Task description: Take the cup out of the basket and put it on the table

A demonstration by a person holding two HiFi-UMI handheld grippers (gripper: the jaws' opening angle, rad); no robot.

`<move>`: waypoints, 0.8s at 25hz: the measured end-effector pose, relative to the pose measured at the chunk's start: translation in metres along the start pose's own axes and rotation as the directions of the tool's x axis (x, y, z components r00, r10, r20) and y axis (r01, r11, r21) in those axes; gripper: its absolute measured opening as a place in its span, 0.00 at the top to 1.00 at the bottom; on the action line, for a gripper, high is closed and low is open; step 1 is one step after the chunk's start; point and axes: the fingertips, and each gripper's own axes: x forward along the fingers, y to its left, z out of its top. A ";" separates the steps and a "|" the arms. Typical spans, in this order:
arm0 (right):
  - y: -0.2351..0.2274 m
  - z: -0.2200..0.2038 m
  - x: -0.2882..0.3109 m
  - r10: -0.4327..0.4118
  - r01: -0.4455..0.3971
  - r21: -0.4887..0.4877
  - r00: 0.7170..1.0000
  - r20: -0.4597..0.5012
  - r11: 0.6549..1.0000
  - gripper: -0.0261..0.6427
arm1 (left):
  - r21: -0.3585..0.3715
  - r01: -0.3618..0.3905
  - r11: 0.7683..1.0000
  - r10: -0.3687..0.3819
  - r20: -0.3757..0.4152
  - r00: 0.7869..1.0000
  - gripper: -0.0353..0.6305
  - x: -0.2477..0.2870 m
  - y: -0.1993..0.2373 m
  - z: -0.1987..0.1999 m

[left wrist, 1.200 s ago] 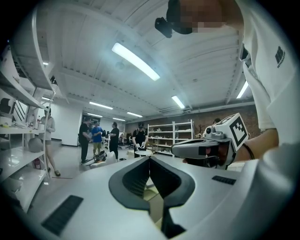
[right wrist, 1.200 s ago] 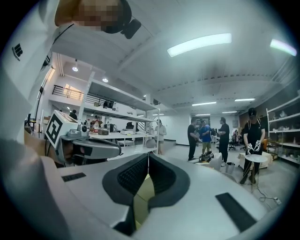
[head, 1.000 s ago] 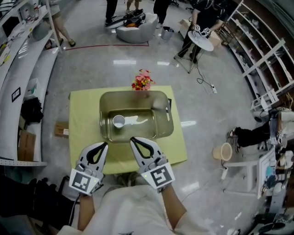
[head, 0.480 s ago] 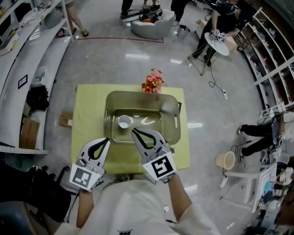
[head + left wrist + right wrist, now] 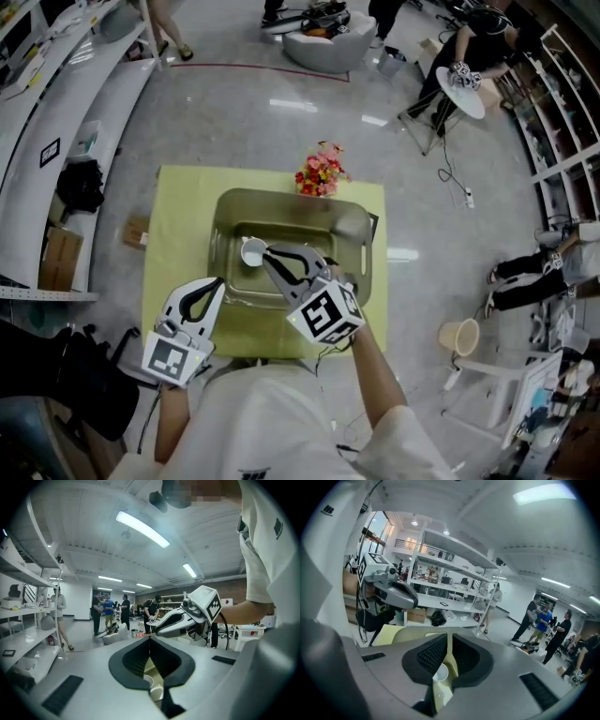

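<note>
A white cup stands upright in the left part of a translucent olive basket on a yellow-green table. My right gripper reaches over the basket's near rim, jaws shut and empty, with its tips just right of the cup. In the right gripper view the cup shows below the closed jaws. My left gripper is shut and empty, and hovers at the basket's near left corner. In the left gripper view the right gripper crosses ahead of the closed left jaws.
A bunch of pink and red flowers stands at the table's far edge behind the basket. White shelving runs along the left. People work at the back near a small round table. A tan bucket sits on the floor at the right.
My right gripper has moved forward over the basket's near rim, down toward the cup. The left gripper has stayed at the near left corner. The head view has shifted forward.
</note>
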 end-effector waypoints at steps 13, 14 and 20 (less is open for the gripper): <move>0.018 -0.082 0.086 0.273 -0.321 -0.163 0.926 -0.260 0.933 0.59 | 0.098 -0.012 0.995 0.025 -0.136 0.990 0.93 0.035 0.015 -0.018; 0.019 -0.090 0.092 0.286 -0.341 -0.168 0.915 -0.284 0.925 0.57 | 0.108 -0.011 0.994 0.027 -0.148 0.989 0.93 0.037 0.017 -0.020; 0.033 -0.126 0.122 0.378 -0.451 -0.137 0.851 -0.365 0.882 0.41 | 0.128 -0.007 0.992 0.029 -0.175 0.984 0.93 0.044 0.023 -0.021</move>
